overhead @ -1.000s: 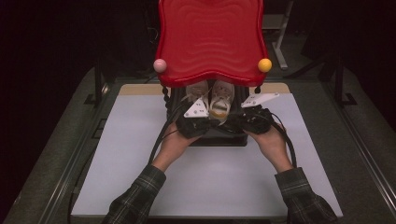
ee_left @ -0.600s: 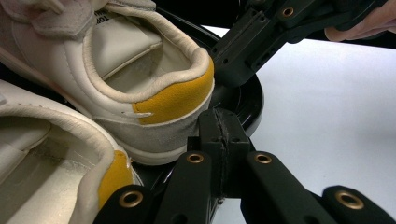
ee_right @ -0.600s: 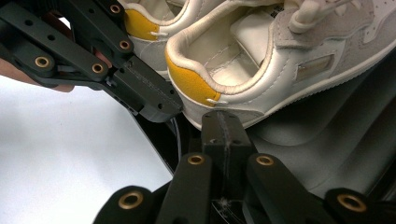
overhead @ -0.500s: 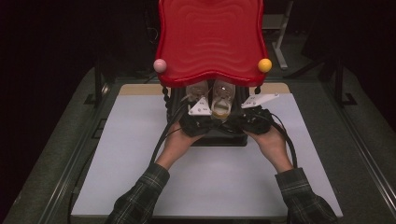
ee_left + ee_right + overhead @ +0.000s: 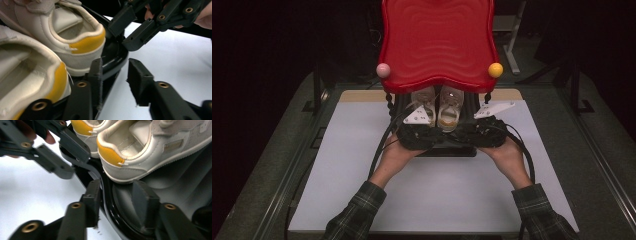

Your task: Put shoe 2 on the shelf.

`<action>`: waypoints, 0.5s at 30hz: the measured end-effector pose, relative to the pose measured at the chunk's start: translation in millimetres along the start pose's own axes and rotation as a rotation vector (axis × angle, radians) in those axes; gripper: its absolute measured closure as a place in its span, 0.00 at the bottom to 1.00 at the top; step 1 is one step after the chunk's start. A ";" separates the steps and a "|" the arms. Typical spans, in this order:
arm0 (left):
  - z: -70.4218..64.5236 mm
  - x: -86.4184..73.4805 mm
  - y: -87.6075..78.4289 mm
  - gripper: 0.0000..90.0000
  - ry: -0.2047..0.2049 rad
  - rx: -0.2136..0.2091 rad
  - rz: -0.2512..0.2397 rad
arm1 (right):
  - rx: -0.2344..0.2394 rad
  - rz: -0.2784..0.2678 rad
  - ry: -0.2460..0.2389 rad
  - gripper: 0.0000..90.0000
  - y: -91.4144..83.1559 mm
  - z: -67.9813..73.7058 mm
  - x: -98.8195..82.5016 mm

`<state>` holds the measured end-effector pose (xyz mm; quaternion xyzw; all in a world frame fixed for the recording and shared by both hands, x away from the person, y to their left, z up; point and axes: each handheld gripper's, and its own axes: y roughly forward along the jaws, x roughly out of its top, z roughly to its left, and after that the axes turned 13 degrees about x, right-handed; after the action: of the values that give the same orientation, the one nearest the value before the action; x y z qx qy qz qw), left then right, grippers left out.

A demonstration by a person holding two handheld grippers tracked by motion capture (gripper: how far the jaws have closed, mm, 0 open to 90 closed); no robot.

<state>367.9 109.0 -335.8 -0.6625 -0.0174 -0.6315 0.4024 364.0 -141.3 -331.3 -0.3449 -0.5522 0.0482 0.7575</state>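
My left hand-held gripper (image 5: 113,75) and right hand-held gripper (image 5: 117,197) have just opened astride the black tray's (image 5: 110,195) rim, shoes (image 5: 439,107) resting on it under the red shelf (image 5: 438,42) on the counter (image 5: 437,195); closing carelessly could tip them

Left claw (image 5: 113,75): jaws just opened; black tray rim (image 5: 117,58) stands between them, pads off it. Right claw (image 5: 116,200): jaws just opened, straddling same rim, pads clear. Right claw's grey plate (image 5: 494,109): seen from high view, shifted slightly beside tray, now near red top's (image 5: 439,42) front edge.
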 end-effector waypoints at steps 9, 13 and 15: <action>-6.5 -10.3 -27.9 0.45 0.001 0.019 0.026 | -0.011 0.013 0.004 0.47 -6.1 8.2 -12.0; -8.4 -19.2 -43.4 0.39 -0.015 0.034 0.024 | -0.007 0.002 0.003 0.42 -11.1 12.8 -21.8; -8.4 -24.1 -50.6 0.37 -0.014 0.038 0.026 | 0.002 0.004 0.015 0.40 -14.4 14.8 -25.5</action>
<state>329.2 150.1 -331.5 -0.6592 -0.0236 -0.6214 0.4229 336.8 -156.9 -341.2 -0.3456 -0.5459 0.0476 0.7618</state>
